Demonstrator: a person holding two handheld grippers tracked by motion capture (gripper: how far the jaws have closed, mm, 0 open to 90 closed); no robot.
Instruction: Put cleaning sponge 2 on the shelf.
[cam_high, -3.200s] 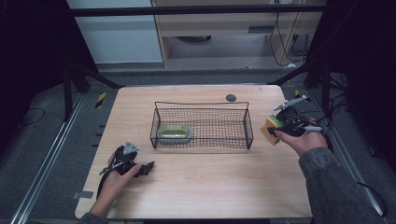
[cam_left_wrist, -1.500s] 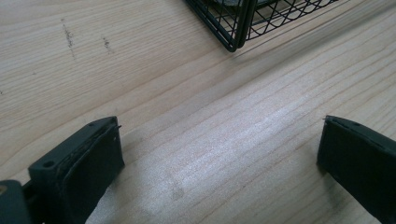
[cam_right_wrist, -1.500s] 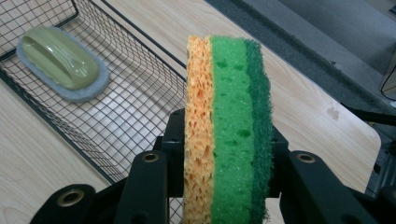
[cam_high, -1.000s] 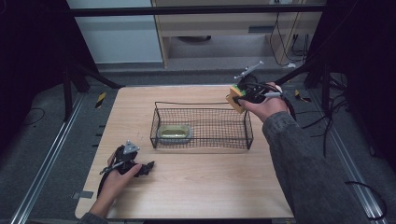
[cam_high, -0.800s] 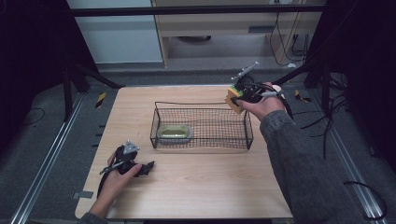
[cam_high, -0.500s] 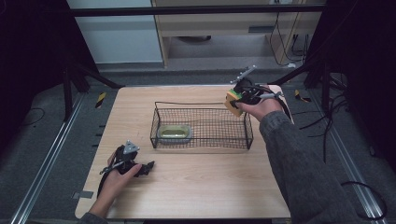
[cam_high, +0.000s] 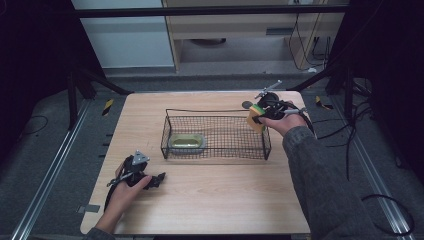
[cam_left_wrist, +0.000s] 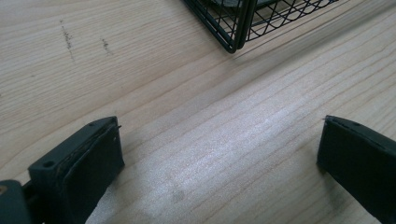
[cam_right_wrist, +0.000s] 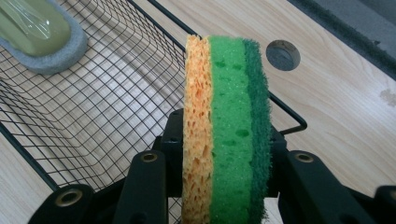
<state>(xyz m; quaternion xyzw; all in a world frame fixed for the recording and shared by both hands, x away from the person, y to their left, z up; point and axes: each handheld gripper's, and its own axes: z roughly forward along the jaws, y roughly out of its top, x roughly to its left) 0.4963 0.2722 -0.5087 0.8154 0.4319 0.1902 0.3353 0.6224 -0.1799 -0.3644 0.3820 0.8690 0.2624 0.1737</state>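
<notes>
My right gripper (cam_high: 261, 113) is shut on a sponge (cam_right_wrist: 226, 130) with orange, light green and dark green layers, held on edge. It hovers over the right end of the black wire basket (cam_high: 215, 134), just above the rim (cam_right_wrist: 285, 109). A green scrubber on a grey pad (cam_high: 186, 142) lies at the basket's left end (cam_right_wrist: 37, 35). My left gripper (cam_high: 152, 180) rests on the table near the front left, its jaws wide open with bare wood between them (cam_left_wrist: 219, 154).
A dark round hole (cam_right_wrist: 282, 54) sits in the tabletop beyond the basket's far right corner. The basket's near corner (cam_left_wrist: 236, 28) lies ahead of the left gripper. Cables trail off the table's right side (cam_high: 345, 130).
My right hand has carried the sponge from the table's right edge over the basket's far right corner and then sunk toward the rim. The left hand has stayed put.
</notes>
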